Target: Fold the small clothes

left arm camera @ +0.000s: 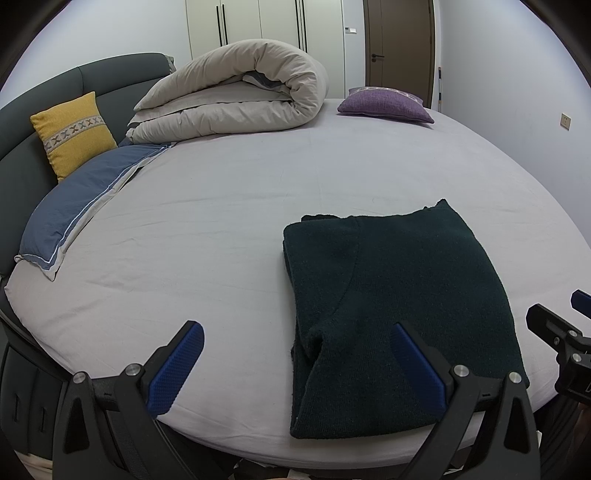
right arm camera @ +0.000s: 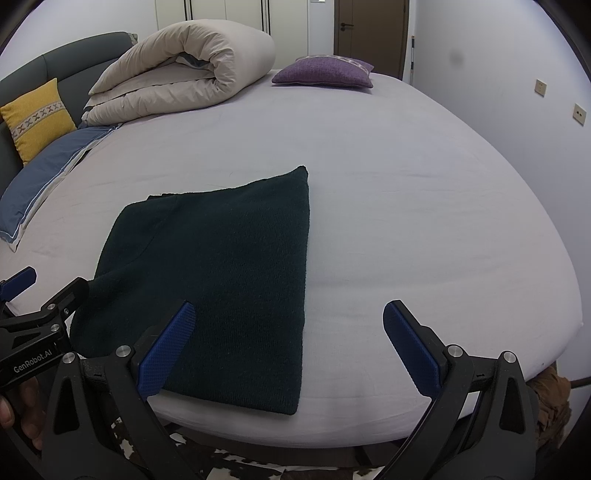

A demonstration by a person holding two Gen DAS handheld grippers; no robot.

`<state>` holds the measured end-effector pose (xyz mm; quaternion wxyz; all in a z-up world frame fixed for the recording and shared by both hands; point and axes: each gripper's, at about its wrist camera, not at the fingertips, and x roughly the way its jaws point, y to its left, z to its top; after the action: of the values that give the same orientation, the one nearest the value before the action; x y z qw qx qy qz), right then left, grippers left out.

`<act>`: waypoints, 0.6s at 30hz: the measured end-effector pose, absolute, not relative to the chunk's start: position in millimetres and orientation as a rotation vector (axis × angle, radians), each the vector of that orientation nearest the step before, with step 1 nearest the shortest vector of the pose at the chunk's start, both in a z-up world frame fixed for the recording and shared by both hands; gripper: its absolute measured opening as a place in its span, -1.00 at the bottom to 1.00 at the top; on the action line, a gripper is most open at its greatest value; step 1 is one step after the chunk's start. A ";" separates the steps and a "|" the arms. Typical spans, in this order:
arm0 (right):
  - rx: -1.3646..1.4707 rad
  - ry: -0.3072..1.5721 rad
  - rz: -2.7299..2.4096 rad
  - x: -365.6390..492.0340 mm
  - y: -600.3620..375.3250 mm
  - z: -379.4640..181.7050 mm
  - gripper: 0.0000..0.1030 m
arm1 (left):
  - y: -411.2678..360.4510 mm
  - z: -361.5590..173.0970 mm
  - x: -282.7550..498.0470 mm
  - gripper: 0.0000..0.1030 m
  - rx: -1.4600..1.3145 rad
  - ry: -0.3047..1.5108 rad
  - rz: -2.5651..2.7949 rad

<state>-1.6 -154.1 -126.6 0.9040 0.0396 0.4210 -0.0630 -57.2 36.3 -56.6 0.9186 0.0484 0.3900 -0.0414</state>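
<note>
One folded dark green sweater (right arm camera: pixel 229 273) on our bed sheet (right arm camera: pixel 406 184), two cushions, one duvet; left gripper (left arm camera: pixel 299 365) and right gripper (right arm camera: pixel 288 347) both spread, empty.

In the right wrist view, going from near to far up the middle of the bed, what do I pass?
Dark green sweater → bare sheet → purple cushion → brown door.

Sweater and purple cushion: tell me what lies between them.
Nothing but bare sheet. The right wrist view shows the stretch from the sweater to the purple cushion clear; the rolled duvet sits off to the left.
</note>
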 end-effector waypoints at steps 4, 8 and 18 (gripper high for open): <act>0.082 0.870 -0.130 -1.2 -154.9 -126.2 1.00 | 36.5 -56.3 -57.1 1.00 0.099 0.802 -0.085; 0.082 0.872 -0.127 -1.1 -154.8 -126.7 1.00 | 36.9 -57.8 -57.6 1.00 0.098 0.803 -0.086; 0.080 0.878 -0.122 -4.0 -152.4 -128.7 1.00 | 37.4 -63.9 -64.6 1.00 0.099 0.795 -0.085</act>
<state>-4.0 -152.4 -128.7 0.9027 0.0387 0.4245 -0.0590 -64.6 37.4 -63.9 0.9200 0.0479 0.3868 -0.0412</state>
